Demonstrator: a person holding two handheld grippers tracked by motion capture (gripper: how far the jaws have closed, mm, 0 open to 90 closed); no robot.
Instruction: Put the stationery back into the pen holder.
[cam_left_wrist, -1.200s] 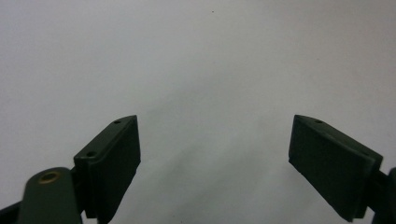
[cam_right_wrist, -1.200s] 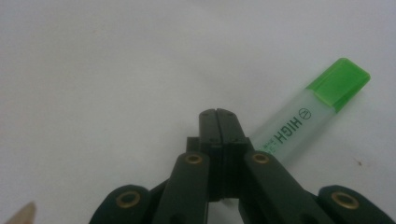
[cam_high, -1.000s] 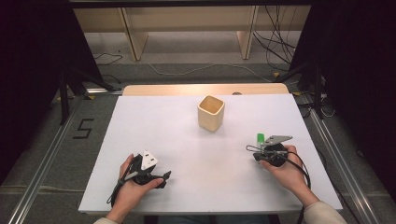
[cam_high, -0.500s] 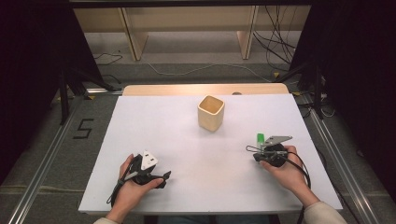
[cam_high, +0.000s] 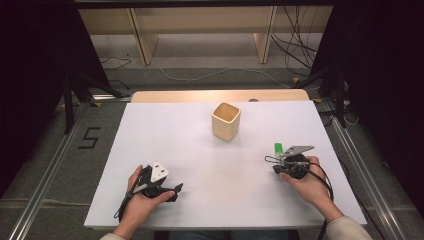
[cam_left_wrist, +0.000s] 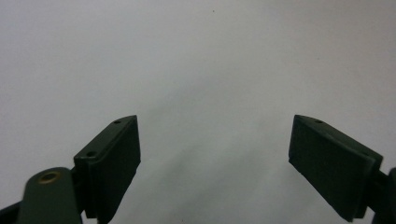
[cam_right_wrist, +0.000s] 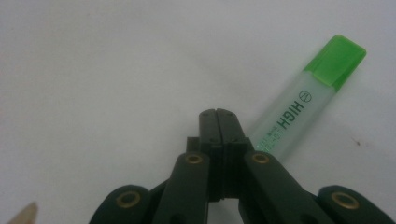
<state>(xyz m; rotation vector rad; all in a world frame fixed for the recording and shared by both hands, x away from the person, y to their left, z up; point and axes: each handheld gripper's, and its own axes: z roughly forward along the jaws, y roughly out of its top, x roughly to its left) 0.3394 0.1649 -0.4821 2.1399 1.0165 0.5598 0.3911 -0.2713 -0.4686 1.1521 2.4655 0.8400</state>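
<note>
A: Right gripper (cam_right_wrist: 217, 114)?
B: Jaws pressed flat together, nothing pinched between. Lying low on the white table (cam_high: 200, 135), held in the right hand (cam_high: 305, 182) at the near right.

A: And the green highlighter (cam_right_wrist: 303, 105)?
B: Flat on the table, just beside the clenched jaws on their right side in the right gripper view, cap end pointing away, body slanting back under the jaw linkage. Not gripped. Touching the jaw's side or merely passing close behind it: cannot tell. From the high view, a small green tip (cam_high: 278, 148) poking out just beyond the gripper's grey plate.

A: Left gripper (cam_left_wrist: 215, 154)?
B: Released, jaws spread wide, bare white tabletop between them. Resting in the left hand (cam_high: 142, 200) at the near left, well apart from the highlighter.

A: Anything else on the table?
B: A pale wooden square cup (cam_high: 226, 120), upright, towards the far middle, well apart from both grippers and from the highlighter. Inside not visible from here.
</note>
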